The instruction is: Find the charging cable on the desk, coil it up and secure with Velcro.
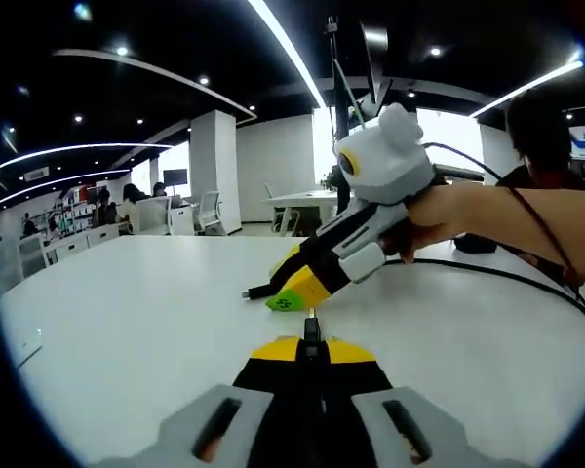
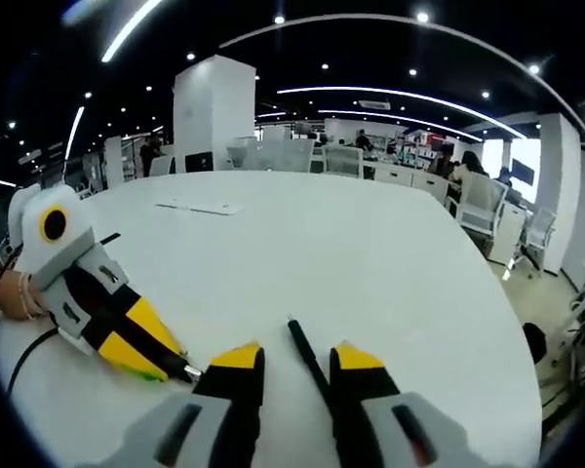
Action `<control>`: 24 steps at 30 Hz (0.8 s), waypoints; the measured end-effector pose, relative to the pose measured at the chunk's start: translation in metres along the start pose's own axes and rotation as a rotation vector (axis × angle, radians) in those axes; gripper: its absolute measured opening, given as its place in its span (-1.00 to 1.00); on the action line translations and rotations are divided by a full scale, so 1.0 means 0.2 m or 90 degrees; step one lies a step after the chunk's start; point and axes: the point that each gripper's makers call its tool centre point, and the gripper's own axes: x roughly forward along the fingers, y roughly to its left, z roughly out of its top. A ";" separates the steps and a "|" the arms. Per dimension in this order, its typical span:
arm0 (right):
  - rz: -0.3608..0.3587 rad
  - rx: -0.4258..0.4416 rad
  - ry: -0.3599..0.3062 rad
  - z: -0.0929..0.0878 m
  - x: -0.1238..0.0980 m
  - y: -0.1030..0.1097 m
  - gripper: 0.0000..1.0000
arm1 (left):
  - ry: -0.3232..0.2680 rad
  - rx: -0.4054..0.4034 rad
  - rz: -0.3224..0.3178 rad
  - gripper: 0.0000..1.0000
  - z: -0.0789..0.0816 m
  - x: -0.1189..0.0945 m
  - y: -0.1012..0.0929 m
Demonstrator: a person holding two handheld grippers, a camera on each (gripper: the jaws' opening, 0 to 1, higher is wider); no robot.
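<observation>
The black charging cable shows as a short end poking out past my left gripper, whose yellow jaws are pressed together on it. My right gripper reaches in from the right, held by a hand, with a black cable end sticking out of its tip. In the right gripper view, my right gripper stands with its jaws apart, and a thin black cable stretch runs up the gap between them. My left gripper comes in from the left, a small metal plug tip at its nose.
The big white table spreads out under both grippers. A black lead curves across it at the right. A flat white sheet lies far back. Office chairs, desks and seated people surround the table.
</observation>
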 end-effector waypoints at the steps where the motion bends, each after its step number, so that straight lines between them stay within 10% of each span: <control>1: 0.001 0.002 -0.001 0.00 0.00 0.00 -0.45 | 0.000 0.000 0.000 -0.85 0.00 0.00 0.00; 24: 0.016 -0.004 -0.019 -0.01 -0.02 0.02 -0.85 | -0.001 -0.005 -0.002 -0.85 -0.01 0.00 0.00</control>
